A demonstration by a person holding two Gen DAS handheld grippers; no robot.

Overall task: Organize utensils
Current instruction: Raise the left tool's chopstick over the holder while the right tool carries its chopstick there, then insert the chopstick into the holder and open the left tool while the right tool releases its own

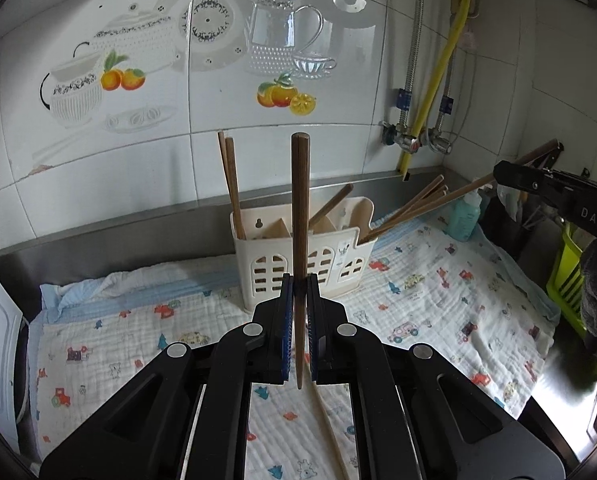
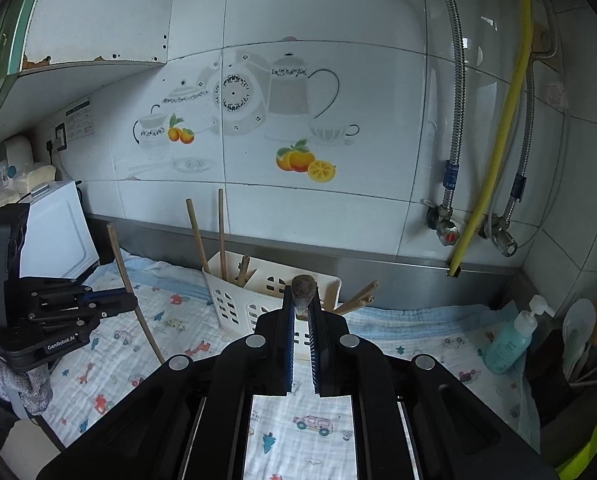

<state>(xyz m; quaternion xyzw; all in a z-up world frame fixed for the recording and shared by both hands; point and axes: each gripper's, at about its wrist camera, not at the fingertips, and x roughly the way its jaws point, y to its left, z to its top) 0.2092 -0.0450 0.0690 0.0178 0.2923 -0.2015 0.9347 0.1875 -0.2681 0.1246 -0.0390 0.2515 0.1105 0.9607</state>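
Left wrist view: the left gripper (image 1: 299, 280) is clamping its jaws on an upright chopstick (image 1: 300, 200) at frame centre, presumably to drop into the caddy (image 1: 338, 258) beyond, while the right gripper (image 2: 301, 300) is pinching another chopstick (image 2: 303, 286) end-on.

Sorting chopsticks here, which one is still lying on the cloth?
The pale chopstick lying flat on the printed cloth below the left tool; the others stand in the holder or are gripped.

My left gripper (image 1: 299, 280), matte black linkage arms, four silver pivot pins behind the fingers, blue ribbed pads (image 1: 285, 320) on their inner faces, my right gripper (image 2: 302, 300) identical, white lettering on the housings
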